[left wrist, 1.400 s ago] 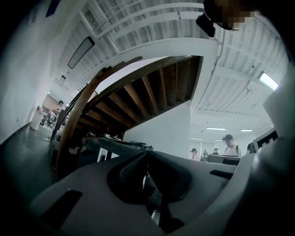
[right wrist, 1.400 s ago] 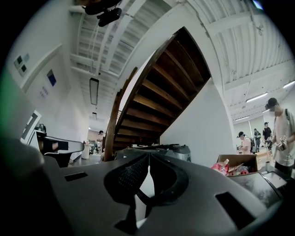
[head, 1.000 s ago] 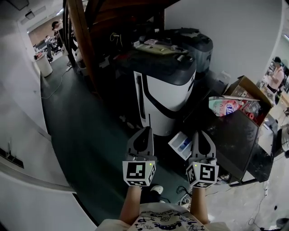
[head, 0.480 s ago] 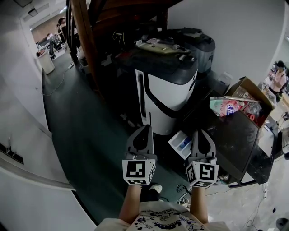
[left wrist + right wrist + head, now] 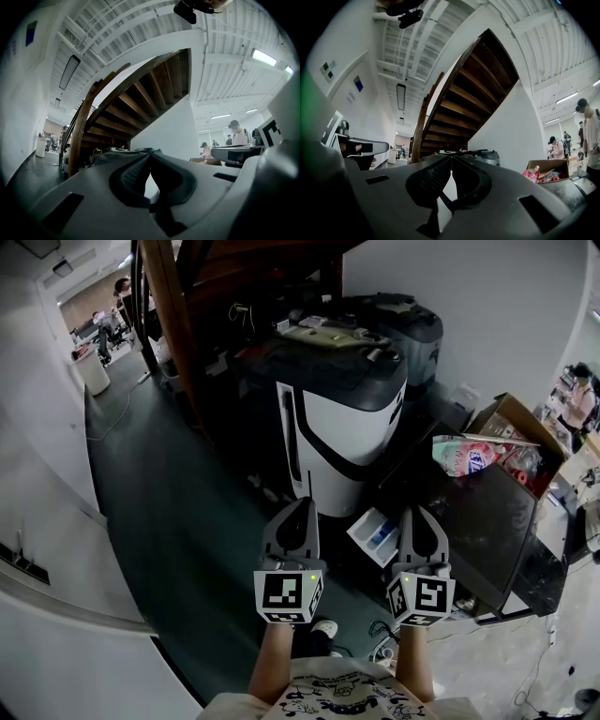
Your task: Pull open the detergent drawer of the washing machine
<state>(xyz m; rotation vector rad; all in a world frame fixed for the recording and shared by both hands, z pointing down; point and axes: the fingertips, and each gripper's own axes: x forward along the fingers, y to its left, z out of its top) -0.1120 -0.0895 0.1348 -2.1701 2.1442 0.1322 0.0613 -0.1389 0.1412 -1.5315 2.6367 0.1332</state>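
Wooden stair (image 5: 173, 324) far left, top cut off by frame. Left tongs (image 5: 300, 507) shut tight, nothing gripped, over dark floor (image 5: 169, 521). Ahead, white-and-black top-loader (image 5: 342, 418) hides what stands behind it. Detergent drawer (image 5: 374, 536), white with blue inside, sticks out of dark washing machine (image 5: 487, 521), low between my two tongs. I see only machine's top, front hidden. Right tongs (image 5: 419, 514) shut, empty, just beside drawer in head view. Cardboard box (image 5: 511, 423) far right, contents hard to make out.
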